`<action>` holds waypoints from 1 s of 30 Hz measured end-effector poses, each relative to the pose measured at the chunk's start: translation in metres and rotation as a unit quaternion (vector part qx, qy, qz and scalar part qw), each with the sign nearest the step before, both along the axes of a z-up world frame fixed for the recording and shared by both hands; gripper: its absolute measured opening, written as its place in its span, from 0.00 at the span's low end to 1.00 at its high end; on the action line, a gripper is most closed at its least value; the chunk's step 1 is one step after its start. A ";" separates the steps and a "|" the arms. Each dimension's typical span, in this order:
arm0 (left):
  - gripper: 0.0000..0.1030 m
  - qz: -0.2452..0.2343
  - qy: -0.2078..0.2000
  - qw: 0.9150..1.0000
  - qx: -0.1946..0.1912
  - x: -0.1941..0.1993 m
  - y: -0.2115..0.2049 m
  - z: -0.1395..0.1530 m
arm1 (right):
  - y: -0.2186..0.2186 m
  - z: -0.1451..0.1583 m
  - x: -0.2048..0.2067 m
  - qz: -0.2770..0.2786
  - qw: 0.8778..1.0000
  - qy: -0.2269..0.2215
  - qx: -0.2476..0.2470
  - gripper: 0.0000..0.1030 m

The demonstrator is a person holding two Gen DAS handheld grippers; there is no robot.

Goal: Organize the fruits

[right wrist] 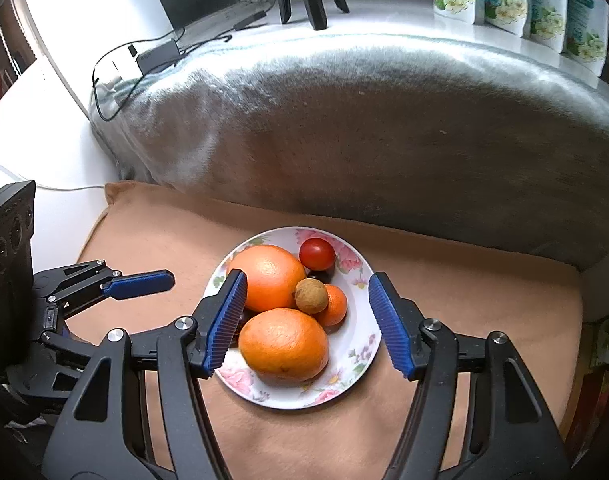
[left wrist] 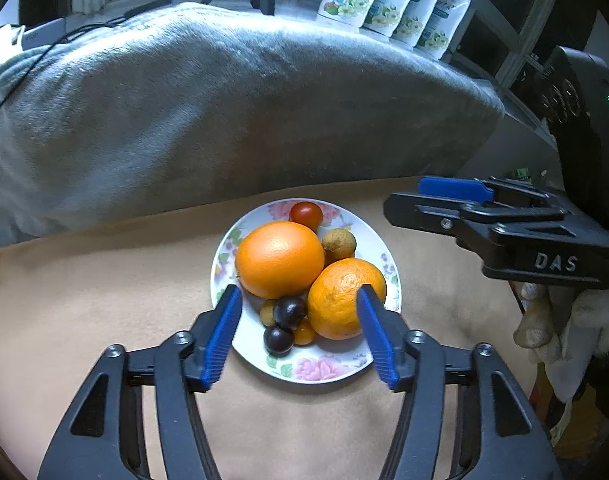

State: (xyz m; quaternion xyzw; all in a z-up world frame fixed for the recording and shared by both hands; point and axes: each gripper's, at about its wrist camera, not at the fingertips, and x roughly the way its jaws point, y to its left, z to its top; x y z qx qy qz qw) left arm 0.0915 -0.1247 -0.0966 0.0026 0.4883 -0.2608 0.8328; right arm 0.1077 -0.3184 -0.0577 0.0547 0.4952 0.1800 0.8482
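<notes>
A floral plate (left wrist: 316, 376) on a tan cloth holds two oranges (left wrist: 279, 258) (left wrist: 340, 300), a red tomato (left wrist: 306, 215), a brown longan (left wrist: 338, 244), dark grapes (left wrist: 289, 312) and small yellow fruits. My left gripper (left wrist: 298, 292) hovers open over the plate's near side, its blue pads touching nothing. My right gripper (right wrist: 307, 278) is open over the same plate (right wrist: 356, 356), clear of the oranges (right wrist: 284, 344), the longan (right wrist: 311, 296), the tomato (right wrist: 317, 254) and a small tangerine (right wrist: 336, 306). Each gripper shows at the edge of the other's view.
A grey plush blanket (left wrist: 224, 100) rises behind the tan cloth (left wrist: 84, 300). Printed pouches (left wrist: 396, 0) stand in a row at the back right. A gloved hand (left wrist: 544, 320) holds the right gripper. Cables and an adapter (right wrist: 156, 56) lie at the back left.
</notes>
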 end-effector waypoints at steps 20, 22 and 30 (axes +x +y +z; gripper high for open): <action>0.62 0.037 -0.036 0.999 0.015 -0.033 0.015 0.051 | -0.012 0.045 -0.063 -0.052 0.998 -0.041 0.003 0.84; 0.65 0.039 -0.042 0.998 0.017 -0.036 0.015 0.056 | -0.013 0.047 -0.069 -0.056 0.997 -0.043 0.002 0.84; 0.66 0.051 -0.057 0.997 0.026 -0.043 0.018 0.071 | -0.014 0.052 -0.079 -0.059 0.997 -0.045 -0.006 0.85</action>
